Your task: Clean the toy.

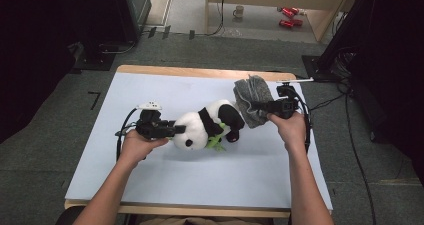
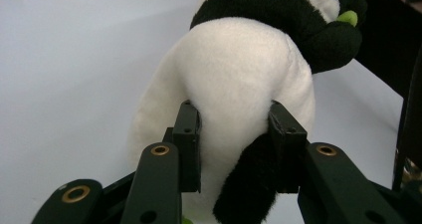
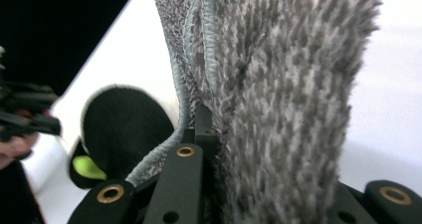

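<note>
Two soft, light items are in hand: the panda plush (image 1: 207, 127) lies at table centre, its compressible head pinched by the left gripper (image 1: 176, 130); the right gripper (image 1: 254, 105), at 2 o'clock, clamps the limp grey towel (image 1: 252, 97).

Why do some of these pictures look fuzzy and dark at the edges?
High view: the lit table stands out against dim surroundings. Right gripper view: the grey cloth is too near the lens, so it blurs. Left gripper view: the plush panda looks soft up close.
</note>
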Tool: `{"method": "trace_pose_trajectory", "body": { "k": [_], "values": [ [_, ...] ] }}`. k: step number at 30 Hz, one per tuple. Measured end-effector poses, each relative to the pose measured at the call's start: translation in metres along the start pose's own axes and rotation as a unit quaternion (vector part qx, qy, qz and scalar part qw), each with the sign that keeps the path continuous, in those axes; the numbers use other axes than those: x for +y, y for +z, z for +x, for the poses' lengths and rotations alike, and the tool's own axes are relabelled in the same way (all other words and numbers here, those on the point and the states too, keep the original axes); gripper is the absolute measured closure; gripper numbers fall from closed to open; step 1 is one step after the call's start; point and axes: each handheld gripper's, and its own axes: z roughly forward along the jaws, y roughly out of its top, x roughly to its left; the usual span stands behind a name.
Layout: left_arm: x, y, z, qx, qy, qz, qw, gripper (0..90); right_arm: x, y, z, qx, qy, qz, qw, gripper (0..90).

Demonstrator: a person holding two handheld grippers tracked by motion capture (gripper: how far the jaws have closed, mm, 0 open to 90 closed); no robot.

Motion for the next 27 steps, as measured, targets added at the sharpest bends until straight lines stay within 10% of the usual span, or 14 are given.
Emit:
{"method": "trace_pose_trajectory", "body": {
  "k": [5,12,19,27],
  "values": [
    [-0.002,-0.002,-0.001,-0.004,0.009,0.011,0.9999,65.8,0.008,-0.015,0.017,0.048,-0.013,-0.032,0.9983,79.6],
    [-0.005,-0.004,0.004,-0.013,0.003,0.008,0.9999,66.2,0.012,-0.002,0.038,0.148,-0.029,-0.045,0.9875,79.6],
    [-0.007,-0.004,0.01,-0.018,-0.009,0.003,0.9998,66.1,-0.006,0.046,0.009,0.143,0.029,0.012,0.9892,79.6],
    [-0.007,-0.003,0.01,-0.018,-0.013,0.001,0.9998,66.1,-0.017,0.054,-0.011,0.095,0.034,0.031,0.9944,79.6]
  ]
}}
